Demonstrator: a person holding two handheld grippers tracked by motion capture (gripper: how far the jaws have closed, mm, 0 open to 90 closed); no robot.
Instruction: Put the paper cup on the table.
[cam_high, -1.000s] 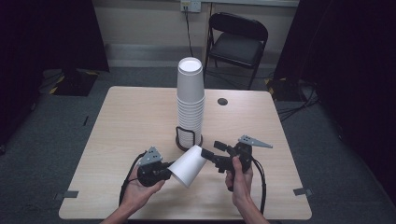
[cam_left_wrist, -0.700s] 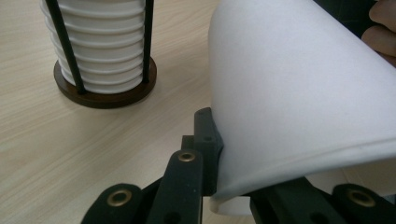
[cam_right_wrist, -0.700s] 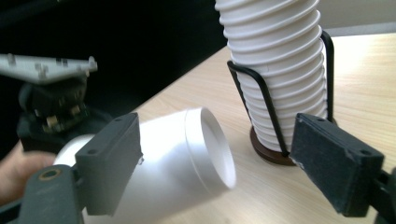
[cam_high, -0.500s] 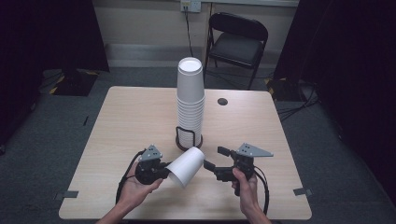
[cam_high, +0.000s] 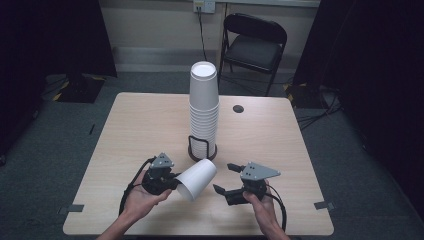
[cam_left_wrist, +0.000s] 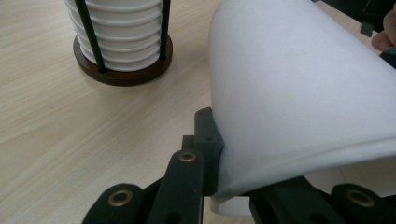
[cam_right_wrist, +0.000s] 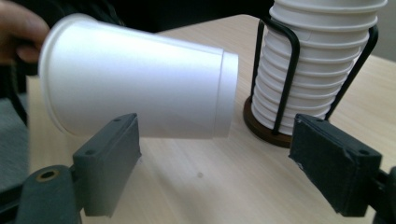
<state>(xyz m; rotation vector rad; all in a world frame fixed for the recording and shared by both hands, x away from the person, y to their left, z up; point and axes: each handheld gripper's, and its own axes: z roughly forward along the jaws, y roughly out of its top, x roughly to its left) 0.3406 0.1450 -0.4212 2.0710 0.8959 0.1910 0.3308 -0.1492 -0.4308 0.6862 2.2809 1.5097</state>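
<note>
Near the front edge of the table (cam_high: 125, 130), left of its middle, the left gripper (cam_high: 167, 181) is clamped on the rim of a white paper cup (cam_high: 197, 179). One jaw sits inside the mouth and the other outside, pinching the cup wall between them (the left gripper view shows the rim bent where the pads (cam_left_wrist: 208, 140) bite). That cup lies on its side in the air, clear of the tabletop, its closed base pointing toward the table's centre and its mouth toward the left hand (cam_high: 142, 200).

Just right of the cup, also close to the front edge, the right gripper (cam_high: 227, 181) stands with its jaws wide apart and nothing between them. In the right gripper view the cup (cam_right_wrist: 140, 91) hangs ahead of the two black pads (cam_right_wrist: 109, 161), apart from both.

At the table's centre, a tall stack of white cups (cam_high: 204, 110) stands upright in a black wire holder (cam_high: 202, 150) on a dark round base. The held cup's base end is near that holder, not touching it.

A small dark disc (cam_high: 238, 108) lies toward the far right of the tabletop. Beyond the far edge stands a folding chair (cam_high: 255, 45).
</note>
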